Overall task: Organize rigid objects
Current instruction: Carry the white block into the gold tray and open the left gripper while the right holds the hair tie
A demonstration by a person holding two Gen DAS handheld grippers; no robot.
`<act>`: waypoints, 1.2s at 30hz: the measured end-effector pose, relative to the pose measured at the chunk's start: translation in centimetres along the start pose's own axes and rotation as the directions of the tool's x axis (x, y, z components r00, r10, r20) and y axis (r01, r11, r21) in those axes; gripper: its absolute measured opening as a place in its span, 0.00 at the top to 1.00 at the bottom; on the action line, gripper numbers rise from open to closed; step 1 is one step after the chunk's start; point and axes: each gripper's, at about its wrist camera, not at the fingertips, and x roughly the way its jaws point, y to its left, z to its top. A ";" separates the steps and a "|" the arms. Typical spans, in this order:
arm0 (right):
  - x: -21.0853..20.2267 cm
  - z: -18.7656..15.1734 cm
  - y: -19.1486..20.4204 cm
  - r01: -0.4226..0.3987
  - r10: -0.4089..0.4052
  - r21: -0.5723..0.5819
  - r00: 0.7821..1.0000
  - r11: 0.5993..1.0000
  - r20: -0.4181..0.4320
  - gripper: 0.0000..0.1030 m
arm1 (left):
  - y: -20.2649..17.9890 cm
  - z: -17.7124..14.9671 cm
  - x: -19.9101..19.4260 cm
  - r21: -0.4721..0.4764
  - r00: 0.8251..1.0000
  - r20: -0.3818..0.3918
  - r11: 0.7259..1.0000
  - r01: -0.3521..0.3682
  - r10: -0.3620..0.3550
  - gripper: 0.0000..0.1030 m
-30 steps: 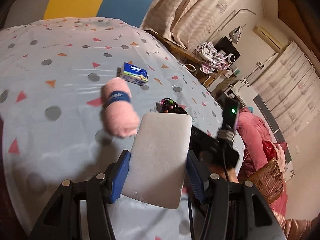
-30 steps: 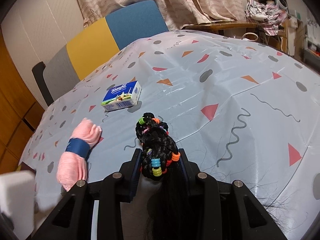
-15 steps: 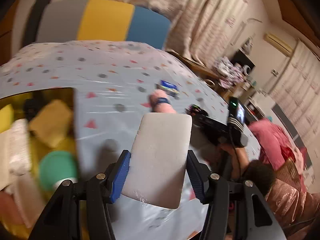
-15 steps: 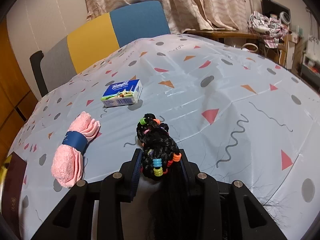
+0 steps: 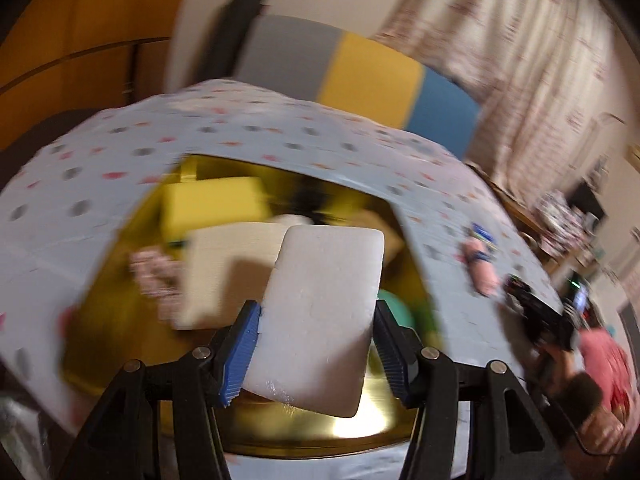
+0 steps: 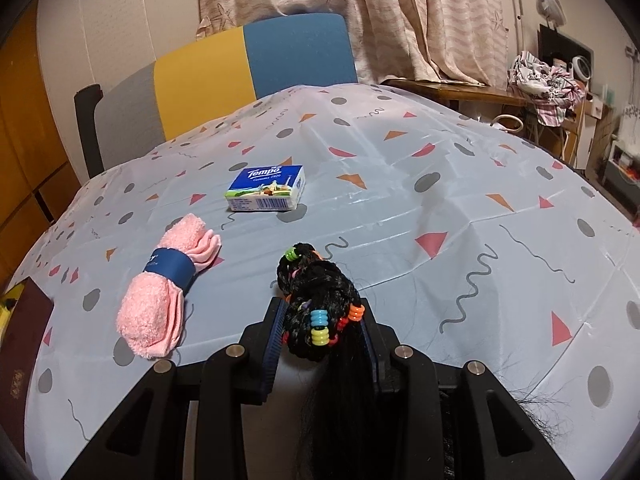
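My left gripper (image 5: 318, 350) is shut on a white foam block (image 5: 322, 312) and holds it above a yellow box (image 5: 120, 320) full of blurred items. My right gripper (image 6: 320, 340) is shut on a black braided hairpiece with coloured beads (image 6: 316, 300), low over the patterned tablecloth (image 6: 440, 184). A pink rolled towel with a blue band (image 6: 166, 280) lies left of the right gripper, and a blue Tempo tissue pack (image 6: 266, 188) lies beyond it. Both also show far right in the left wrist view, towel (image 5: 482, 272) and pack (image 5: 482, 234).
The box holds a yellow block (image 5: 212, 200), a cream flat piece (image 5: 228, 276) and a green round thing (image 5: 396, 308), all blurred. A grey, yellow and blue chair (image 6: 240, 68) stands behind the table. A dark red booklet (image 6: 20, 344) lies at the table's left edge.
My left gripper has swung left with the foam block, from over the tablecloth to over the yellow box. My right gripper with the hairpiece has barely moved.
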 end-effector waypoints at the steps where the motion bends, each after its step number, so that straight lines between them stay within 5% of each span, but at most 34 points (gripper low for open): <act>1: 0.0 0.0 0.1 0.003 -0.003 -0.001 1.000 1.000 0.000 0.66 | 1.2 0.1 0.0 -0.028 1.000 0.003 0.999 -0.026 0.026 0.45; 11: -1.1 -0.3 0.4 0.028 -0.028 -0.008 0.999 1.000 0.021 0.66 | 7.8 -0.1 1.2 -0.178 0.974 -0.059 0.958 -0.225 0.218 0.36; 14: -1.5 -0.4 0.3 0.031 -0.031 0.004 0.999 1.000 0.021 0.66 | 7.8 -0.5 1.1 -0.163 0.973 -0.048 0.959 -0.231 0.226 0.19; 20: -3.0 -0.8 0.9 0.011 -0.011 0.001 1.000 1.000 0.017 0.66 | 7.1 -0.7 -0.3 -0.145 0.969 0.014 0.960 -0.240 0.245 0.18; 24: -4.4 -1.3 2.1 -0.045 0.045 0.004 0.999 0.999 0.012 0.66 | 7.1 -0.7 -1.4 -0.168 0.977 0.047 0.966 -0.198 0.208 0.18; 30: -6.7 -1.6 5.2 -0.183 0.184 0.037 0.983 0.982 -0.013 0.66 | 4.5 -1.1 -1.8 -0.068 0.987 0.072 0.988 -0.140 0.144 0.18; 36: -9.1 -1.9 10.5 -0.385 0.389 0.068 0.920 0.920 -0.045 0.66 | 2.0 -1.8 -1.6 0.013 0.996 0.066 0.998 -0.057 0.056 0.18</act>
